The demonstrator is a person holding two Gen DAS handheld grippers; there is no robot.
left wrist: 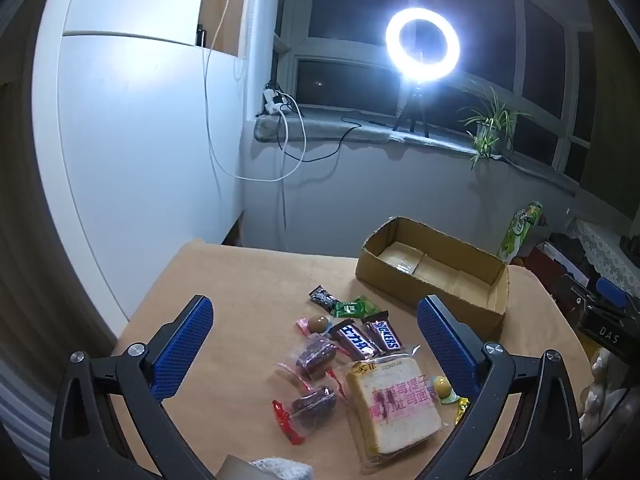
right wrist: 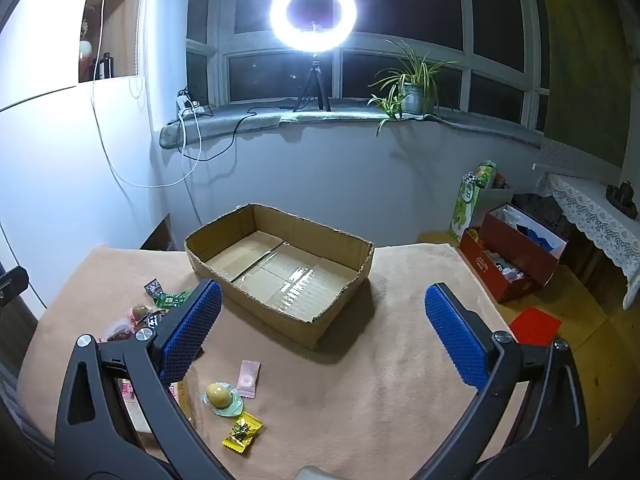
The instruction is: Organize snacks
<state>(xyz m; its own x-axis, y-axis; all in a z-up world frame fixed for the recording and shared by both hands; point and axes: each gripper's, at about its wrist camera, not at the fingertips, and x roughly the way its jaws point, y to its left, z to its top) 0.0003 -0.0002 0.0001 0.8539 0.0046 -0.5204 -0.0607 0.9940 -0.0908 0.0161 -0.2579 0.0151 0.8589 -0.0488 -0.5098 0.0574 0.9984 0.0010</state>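
Hovering with both sets of fingers wide and empty over snacks (left wrist: pixel 360 360) scattered on the worktop (right wrist: pixel 380 380) beside the empty box (right wrist: pixel 280 268) (risking crushing the soft bread (left wrist: pixel 396 408) or pinching two overlapping wrappers).

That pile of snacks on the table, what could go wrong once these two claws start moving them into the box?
The snacks overlap: the Snickers bar lies against the bread pack, so the open left gripper may drag a neighbour along. The small pink candy and yellow candy lie flat and may slip from the wide pads of the right gripper. The low, light-looking cardboard box could slide if bumped.
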